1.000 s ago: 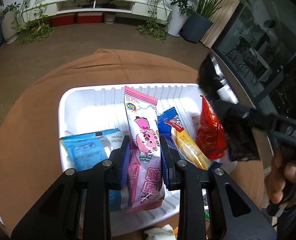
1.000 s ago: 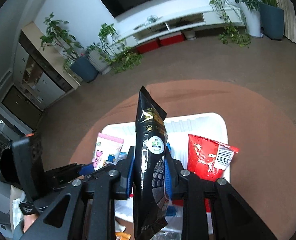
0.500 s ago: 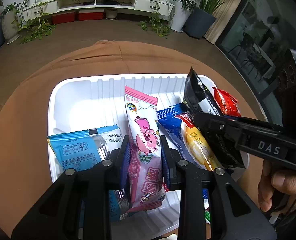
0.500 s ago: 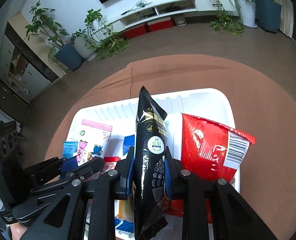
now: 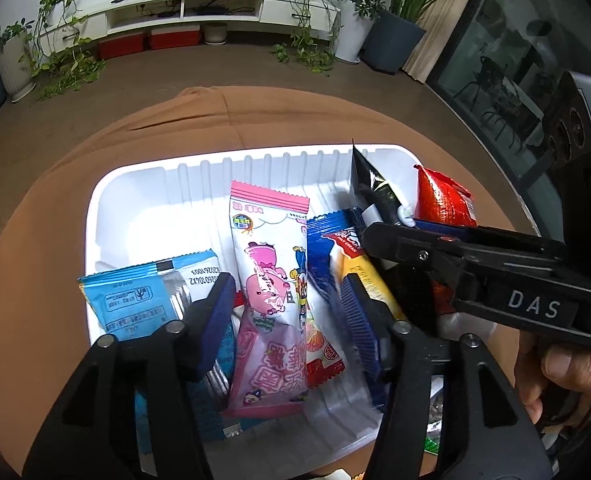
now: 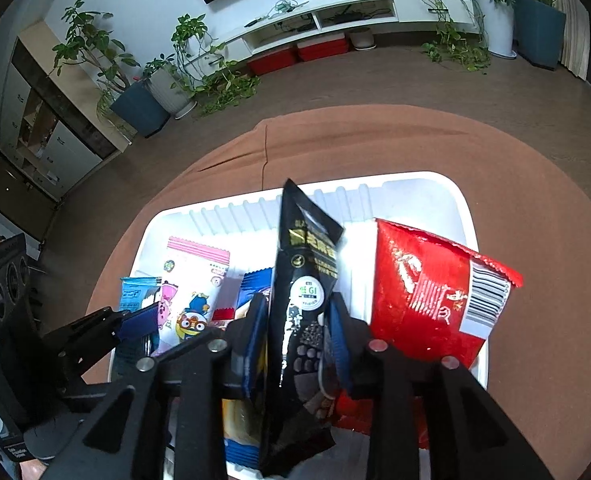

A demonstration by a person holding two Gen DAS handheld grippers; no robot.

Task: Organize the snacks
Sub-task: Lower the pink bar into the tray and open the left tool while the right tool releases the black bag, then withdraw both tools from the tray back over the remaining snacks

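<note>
Two views cover this moment. Left wrist view: the left tool has its jaws spread apart on either side of the pink packet, which lies flat in the white tray and touches neither pad. A light blue packet lies to its left, and a dark blue and yellow packet to its right. The tray sits on the brown-covered tabletop. Judgement: the pink packet is placed, and the left tool needs a straight withdrawal that does not drag it.

Right wrist view: the right tool is clamped on the black packet, held upright over the tray between the dark blue packet and the red packet. Judgement: this is the placing step. The next move calls for lowering the black packet into that gap, then opening the jaws. The gap looks narrow, so neighbouring packets may shift.
</note>
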